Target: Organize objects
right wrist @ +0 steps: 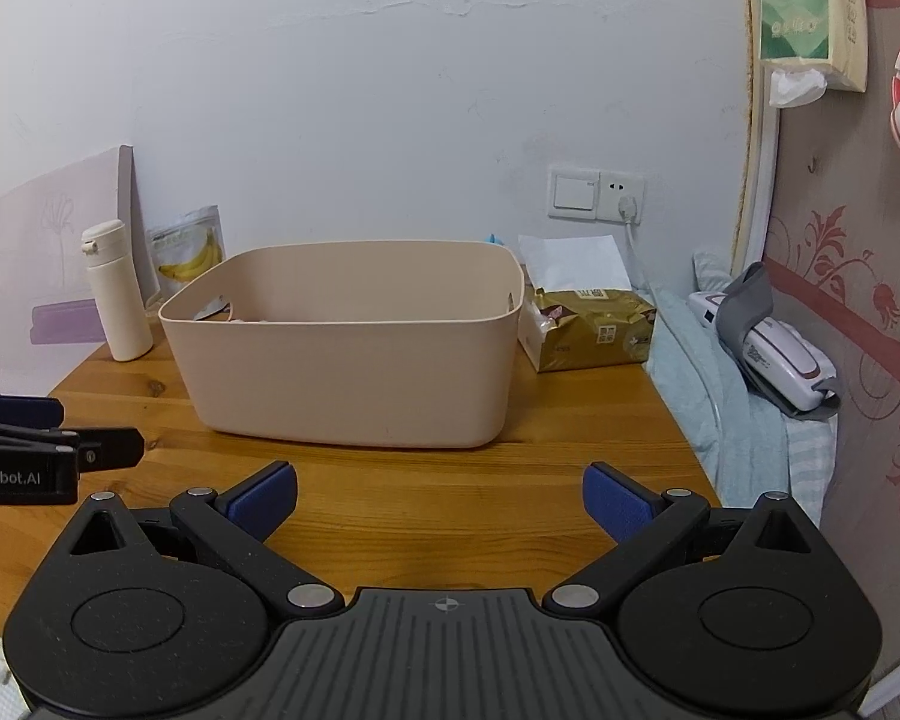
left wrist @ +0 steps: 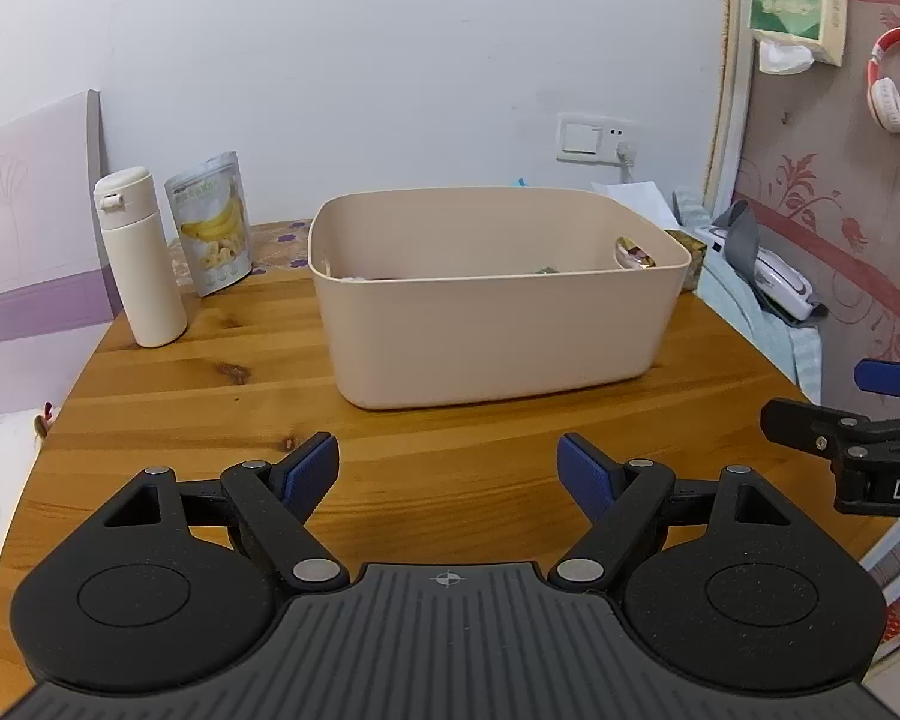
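objects for sorting are split between the beige bin [left wrist: 498, 306] and the wooden table [left wrist: 450, 450] around it. the bin stands near the middle of the table, toward the wall. inside it, only scraps show above the rim: a wrapped item [left wrist: 633, 255] against the right wall and something pale at the left; the contents cannot be counted or identified further.

outstanding, by judgement: a white bottle [left wrist: 138, 258] stands upright at the table's left rear, with a banana snack pouch [left wrist: 213, 225] leaning upright just behind and beside it. a gold tissue pack [right wrist: 594, 327] lies just beside the bin's right wall, seen plainly in the right wrist view. whether all three are meant for the bin cannot be confirmed.

left gripper [left wrist: 447, 474]: jaws spread, nothing between the pads, hanging over bare table in front of the bin. right gripper [right wrist: 441, 501]: jaws likewise spread and empty, also short of the bin, to the right of the left one.

assessment: partly done. some items are binned, up to three remain outside, and no item is in hand.
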The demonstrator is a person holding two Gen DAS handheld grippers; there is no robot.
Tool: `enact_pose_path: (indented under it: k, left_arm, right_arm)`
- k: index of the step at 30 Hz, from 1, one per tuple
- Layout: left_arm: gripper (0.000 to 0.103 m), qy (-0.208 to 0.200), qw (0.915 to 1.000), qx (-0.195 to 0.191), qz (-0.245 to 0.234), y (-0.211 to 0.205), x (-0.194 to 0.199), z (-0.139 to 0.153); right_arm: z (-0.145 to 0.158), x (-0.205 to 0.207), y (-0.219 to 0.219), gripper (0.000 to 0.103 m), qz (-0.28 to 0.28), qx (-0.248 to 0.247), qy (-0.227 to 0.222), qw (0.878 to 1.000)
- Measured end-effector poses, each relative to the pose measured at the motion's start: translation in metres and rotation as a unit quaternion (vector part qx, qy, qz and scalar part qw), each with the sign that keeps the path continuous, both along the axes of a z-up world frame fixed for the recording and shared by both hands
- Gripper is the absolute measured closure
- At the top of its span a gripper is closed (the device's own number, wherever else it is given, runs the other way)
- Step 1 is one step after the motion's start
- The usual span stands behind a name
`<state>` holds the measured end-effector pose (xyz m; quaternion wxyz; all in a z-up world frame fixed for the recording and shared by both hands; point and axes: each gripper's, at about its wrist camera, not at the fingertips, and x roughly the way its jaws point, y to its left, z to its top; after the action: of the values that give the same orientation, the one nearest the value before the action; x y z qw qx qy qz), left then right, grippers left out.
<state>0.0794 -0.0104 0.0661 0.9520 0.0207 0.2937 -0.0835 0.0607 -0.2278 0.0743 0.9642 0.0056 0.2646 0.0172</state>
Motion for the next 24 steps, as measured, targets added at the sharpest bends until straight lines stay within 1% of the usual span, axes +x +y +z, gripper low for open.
enact_pose_path:
  k: [13,24]
  left_arm:
    - [0.022,0.008,0.9999,-0.008,0.000,0.006,-0.021,-0.009]
    - [0.021,0.019,0.9998,-0.008,0.002,0.006,-0.036,-0.021]
  right_arm:
    - [-0.010,-0.024,-0.007,0.000,0.003,0.027,0.012,1.000]
    - [-0.014,-0.038,-0.009,0.000,0.004,0.029,0.013,0.999]
